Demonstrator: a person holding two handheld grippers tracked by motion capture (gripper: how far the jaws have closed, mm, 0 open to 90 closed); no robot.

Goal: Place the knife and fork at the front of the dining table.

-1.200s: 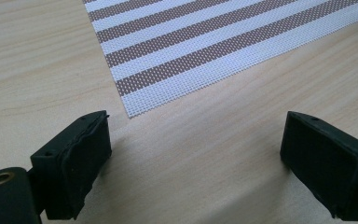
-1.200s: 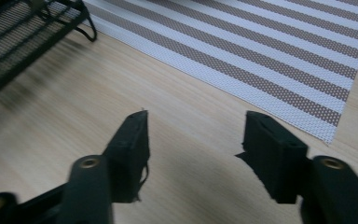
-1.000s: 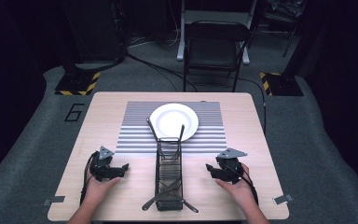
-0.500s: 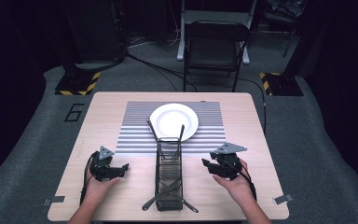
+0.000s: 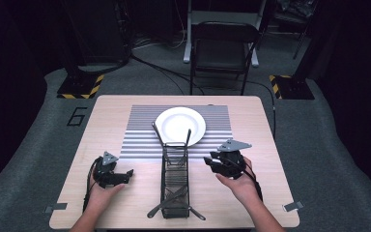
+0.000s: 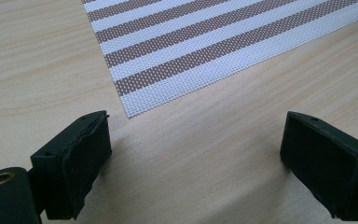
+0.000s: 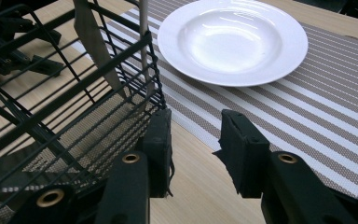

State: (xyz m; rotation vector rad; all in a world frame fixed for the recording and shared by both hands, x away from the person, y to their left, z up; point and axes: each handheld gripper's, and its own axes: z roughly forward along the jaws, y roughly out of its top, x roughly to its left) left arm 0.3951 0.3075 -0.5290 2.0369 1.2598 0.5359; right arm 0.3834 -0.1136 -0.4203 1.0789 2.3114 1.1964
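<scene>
Left claw (image 5: 128, 173) sits low over the counter (image 5: 101, 121), jaws wide, nothing between them. In its own view (image 6: 193, 158) bare wood lies between the jaws, and the corner of the striped mat (image 6: 214, 46) is just ahead, a bit toward the left jaw.

Right claw (image 5: 208, 162) is lifted off the counter in the right hand (image 5: 239, 181), jaws at a narrow gap, gripping nothing. In its view (image 7: 196, 140) the gap looks onto bare wood at the mat's edge. The black wire rack (image 7: 70, 93) is right against the outside of the left jaw; can't tell if it touches. Two utensils stand up in the rack's far end, a flat blade (image 7: 93, 42) and a thin handle (image 7: 143, 37). The white plate (image 7: 232, 39) lies ahead of the claw on the mat, well apart.

High view: rack (image 5: 175, 179) lies between the two claws, plate (image 5: 179, 125) beyond it, left hand (image 5: 101, 191) behind the left claw.
</scene>
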